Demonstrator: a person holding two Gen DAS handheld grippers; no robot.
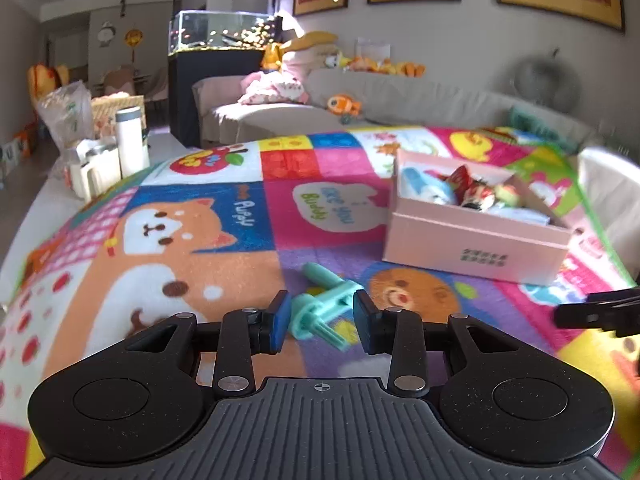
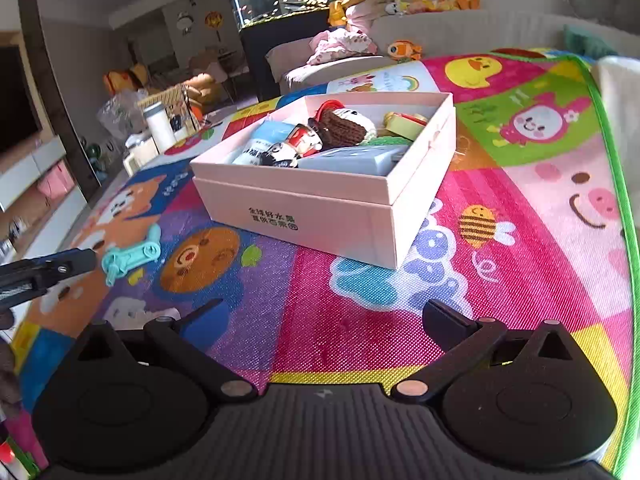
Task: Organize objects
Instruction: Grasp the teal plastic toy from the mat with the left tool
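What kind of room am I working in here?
Most likely a family living room: a sofa piled with plush toys, a lit fish tank, and a cartoon play mat underfoot.

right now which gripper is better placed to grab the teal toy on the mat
Left. The left hand-held gripper is open with the teal toy between its fingers; the right hand-held gripper is open over bare mat.

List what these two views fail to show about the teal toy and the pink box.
- Teal toy: left wrist view, near end sits between the left tool's fingers; contact unclear.
- Pink box: both views, lower contents buried under the top toys.
- Box label: too small to read.
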